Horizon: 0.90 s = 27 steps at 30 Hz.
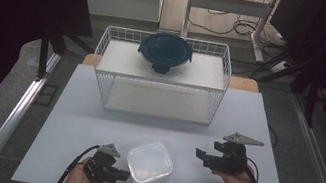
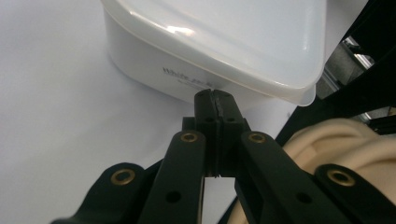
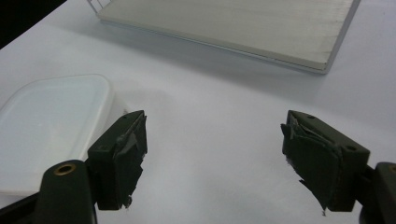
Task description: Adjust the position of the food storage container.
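White tabletop [image 1: 94,125], dark curtains both sides, desk legs and cables behind. Your left gripper [image 1: 121,175] has its jaws pressed flat together, nothing between them. In the left gripper view the tips sit right at the side wall of the white container [image 2: 154,70], just under the lid's overhang; can't tell if they actually touch. Your right gripper [image 1: 199,155] is held wide apart and empty, hovering above the table to the right of the container, pointing toward it, well apart from it.

Wire rack [image 1: 108,44] stands at the far side of the table, with a wooden shelf on top and a second board below. Round dark-lidded bowl [image 1: 165,51] sits on the top shelf. Nothing lies between either gripper and the container.

Container: squarish, rounded corners, translucent white lid [image 1: 150,160] seated on it, small grey print on the side wall. It's near the front edge, between your hands, closer to the left one.
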Available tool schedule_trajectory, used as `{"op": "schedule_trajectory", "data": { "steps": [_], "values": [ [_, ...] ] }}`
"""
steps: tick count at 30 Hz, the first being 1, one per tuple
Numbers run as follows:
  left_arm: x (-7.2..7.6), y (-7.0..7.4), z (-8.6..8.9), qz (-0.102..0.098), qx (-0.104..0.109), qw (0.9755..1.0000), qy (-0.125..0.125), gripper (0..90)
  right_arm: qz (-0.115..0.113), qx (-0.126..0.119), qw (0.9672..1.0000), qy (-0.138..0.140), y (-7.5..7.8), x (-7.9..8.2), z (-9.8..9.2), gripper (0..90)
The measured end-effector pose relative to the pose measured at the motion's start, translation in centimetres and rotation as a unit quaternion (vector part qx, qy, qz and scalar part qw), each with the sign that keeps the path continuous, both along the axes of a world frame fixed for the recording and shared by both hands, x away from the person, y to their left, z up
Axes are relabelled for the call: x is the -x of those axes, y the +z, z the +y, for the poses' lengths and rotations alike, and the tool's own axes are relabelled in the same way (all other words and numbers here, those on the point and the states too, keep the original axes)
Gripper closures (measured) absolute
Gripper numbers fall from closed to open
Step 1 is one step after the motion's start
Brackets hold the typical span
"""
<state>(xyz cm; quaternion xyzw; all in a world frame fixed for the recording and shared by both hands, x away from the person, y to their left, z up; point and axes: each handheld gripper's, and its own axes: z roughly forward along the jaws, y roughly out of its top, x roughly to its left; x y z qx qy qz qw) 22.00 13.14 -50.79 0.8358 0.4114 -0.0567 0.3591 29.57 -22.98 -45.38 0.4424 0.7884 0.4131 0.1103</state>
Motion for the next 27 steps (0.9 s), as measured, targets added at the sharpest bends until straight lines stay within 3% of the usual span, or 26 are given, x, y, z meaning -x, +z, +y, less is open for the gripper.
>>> {"op": "schedule_trajectory", "data": {
  "steps": [7, 15, 21, 24, 27],
  "values": [
    [-1.5, 0.4, -2.4, -0.008, 0.004, 0.9999, -0.010, 90.0, -0.003, -0.003, 1.0000, -0.007, 0.1, -0.1, -0.5, 21.5],
    [-2.5, 0.3, -3.9, -0.010, 0.007, 0.9999, -0.012, 90.0, -0.006, -0.007, 0.9999, -0.012, 0.4, -0.1, -0.8, 21.5],
    [-1.9, 1.4, -2.1, -0.028, 0.016, 0.9995, 0.007, 90.0, -0.009, -0.006, 0.9998, -0.014, 0.6, 0.0, -1.0, 21.6],
    [-1.8, 2.2, -0.1, -0.041, 0.026, 0.9983, 0.032, 90.0, -0.011, -0.005, 0.9998, -0.016, 0.8, 0.2, -1.1, 21.5],
    [-2.0, 2.9, 2.0, -0.056, 0.037, 0.9955, 0.068, 87.6, -0.010, -0.006, 0.9997, -0.020, 0.9, 0.3, -1.2, 22.1]
  ]
}}
